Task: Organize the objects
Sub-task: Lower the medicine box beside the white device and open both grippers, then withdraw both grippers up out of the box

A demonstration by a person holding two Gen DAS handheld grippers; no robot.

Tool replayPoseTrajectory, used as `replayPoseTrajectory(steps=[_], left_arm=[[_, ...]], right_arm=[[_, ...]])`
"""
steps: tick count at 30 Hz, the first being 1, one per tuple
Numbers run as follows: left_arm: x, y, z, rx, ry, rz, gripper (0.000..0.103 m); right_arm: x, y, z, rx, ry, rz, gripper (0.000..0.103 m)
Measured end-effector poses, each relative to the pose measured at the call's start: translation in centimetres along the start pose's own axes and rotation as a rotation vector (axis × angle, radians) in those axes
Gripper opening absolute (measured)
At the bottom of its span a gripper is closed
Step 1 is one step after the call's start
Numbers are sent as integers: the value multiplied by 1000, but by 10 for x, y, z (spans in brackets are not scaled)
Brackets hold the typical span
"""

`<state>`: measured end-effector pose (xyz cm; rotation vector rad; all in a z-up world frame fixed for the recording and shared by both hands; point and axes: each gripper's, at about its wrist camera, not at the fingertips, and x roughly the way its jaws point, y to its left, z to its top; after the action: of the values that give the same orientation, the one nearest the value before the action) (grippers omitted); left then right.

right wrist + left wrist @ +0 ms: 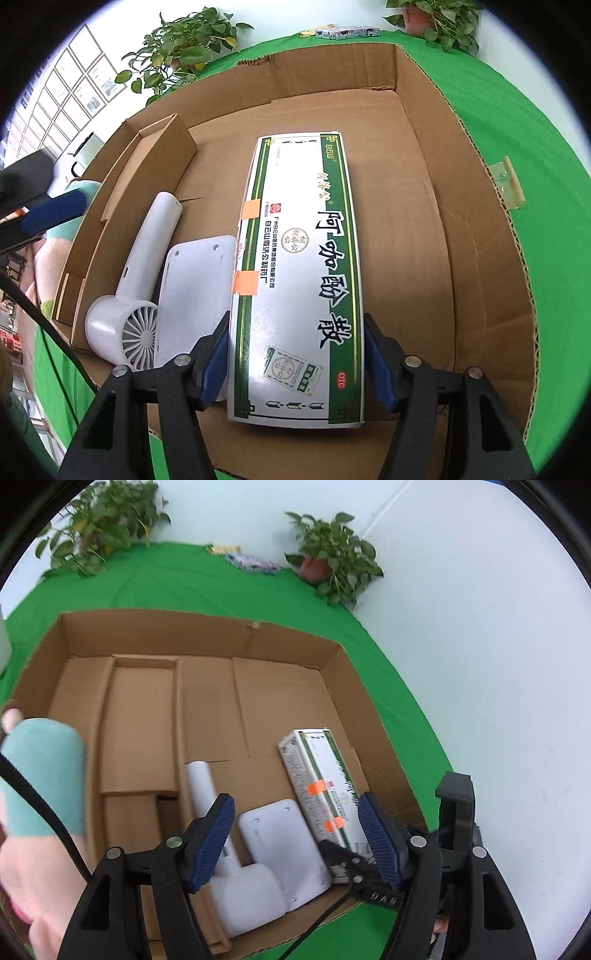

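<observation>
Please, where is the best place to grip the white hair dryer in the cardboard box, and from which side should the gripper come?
Probably the handle of the hair dryer, from above. It lies flat, its handle is slim and clear on its left side. The white flat device crowds the round head.

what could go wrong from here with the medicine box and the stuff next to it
1. The right tool straddles the near end of the medicine box only; lifted from there, the long box could tip or slip.
2. The box lies tight against the white flat device, with the white handheld fan right beside that, so shifting the box could drag or knock them.
3. The left tool hangs open over the same corner of the cardboard box; the two tools could collide.
</observation>
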<state>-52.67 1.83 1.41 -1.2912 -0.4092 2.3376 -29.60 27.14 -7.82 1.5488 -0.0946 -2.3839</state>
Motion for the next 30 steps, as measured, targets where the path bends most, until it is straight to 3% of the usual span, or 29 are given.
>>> replayPoseTrajectory(steps=[3, 9, 12, 19, 22, 26, 30], left_arm=[[-4, 14, 2, 0, -37, 32, 68], [-35, 36, -27, -12, -74, 83, 68], [-22, 43, -37, 27, -102, 141, 68], [-33, 52, -59, 89, -233, 311, 70], [-45, 56, -70, 91, -289, 359, 71], [-54, 58, -88, 119, -335, 445, 71], [-50, 63, -103, 115, -363, 490, 83]], right_arm=[[1, 0, 6, 4, 14, -5, 64], [7, -4, 10, -15, 51, -62, 64], [18, 0, 21, 3, 62, -74, 64], [12, 0, 18, 0, 43, -72, 65], [-1, 3, 16, 0, -12, -28, 77], [-22, 18, 4, -75, -129, -126, 79], [-37, 35, -18, -98, -288, -176, 80]])
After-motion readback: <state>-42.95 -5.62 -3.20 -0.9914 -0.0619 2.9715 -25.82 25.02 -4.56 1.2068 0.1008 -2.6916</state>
